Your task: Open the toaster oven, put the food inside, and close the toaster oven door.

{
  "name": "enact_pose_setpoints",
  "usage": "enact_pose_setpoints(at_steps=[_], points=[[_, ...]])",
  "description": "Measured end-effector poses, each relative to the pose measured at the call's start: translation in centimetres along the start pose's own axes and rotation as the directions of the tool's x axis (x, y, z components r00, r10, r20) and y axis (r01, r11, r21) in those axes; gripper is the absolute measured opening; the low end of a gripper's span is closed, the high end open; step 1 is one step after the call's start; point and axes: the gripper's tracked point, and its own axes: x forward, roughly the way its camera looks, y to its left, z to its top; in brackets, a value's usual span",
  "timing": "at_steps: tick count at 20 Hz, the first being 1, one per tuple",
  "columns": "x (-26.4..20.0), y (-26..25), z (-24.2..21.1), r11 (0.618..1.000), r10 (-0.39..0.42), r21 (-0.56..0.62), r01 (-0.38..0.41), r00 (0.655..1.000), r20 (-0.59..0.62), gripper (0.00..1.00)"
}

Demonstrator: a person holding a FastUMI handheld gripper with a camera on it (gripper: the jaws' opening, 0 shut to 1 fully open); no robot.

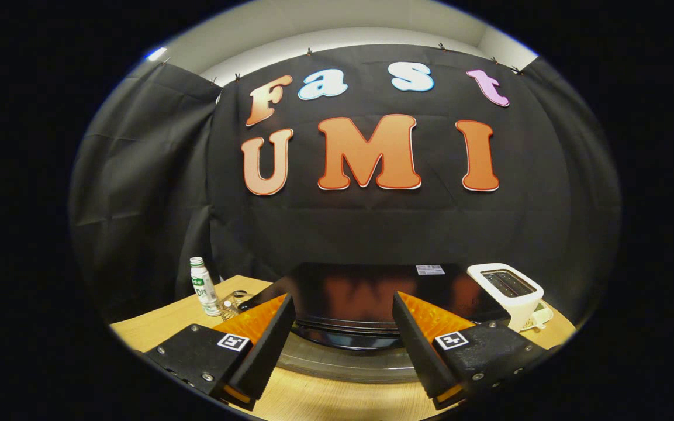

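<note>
I had the tool [344,313] spread wide, holding nothing, just above the toaster oven [366,292]. A white toaster [509,292] stood beside it on the counter [155,327], a bottle [203,286] opposite.

gripper [344,313] level, jaws spread wide, seemingly clear of any contact

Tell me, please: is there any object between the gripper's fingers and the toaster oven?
Nothing visible stands between them. The gripper is open, and the black toaster oven lies just ahead of its fingers, showing through the gap. The white toaster and the small bottle stand off to the sides on the wooden table.
</note>
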Motion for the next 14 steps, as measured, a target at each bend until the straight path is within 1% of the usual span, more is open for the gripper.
enact_pose_setpoints(at_steps=[6,9,11,12,14], points=[[1.5,-1.5,-0.8,0.997,-0.07,-0.022,0.071,0.997,0.017,0.99],[2.2,-2.3,-2.0,0.994,-0.107,-0.029,0.106,0.994,-0.016,0.99],[2.0,-2.2,-3.2,0.995,-0.096,-0.009,0.096,0.994,-0.056,0.99],[2.0,-2.0,-2.8,0.996,-0.093,0.01,0.094,0.995,-0.025,1.0],[1.5,-1.8,-2.8,0.996,-0.091,0.008,0.091,0.996,-0.018,0.99]])
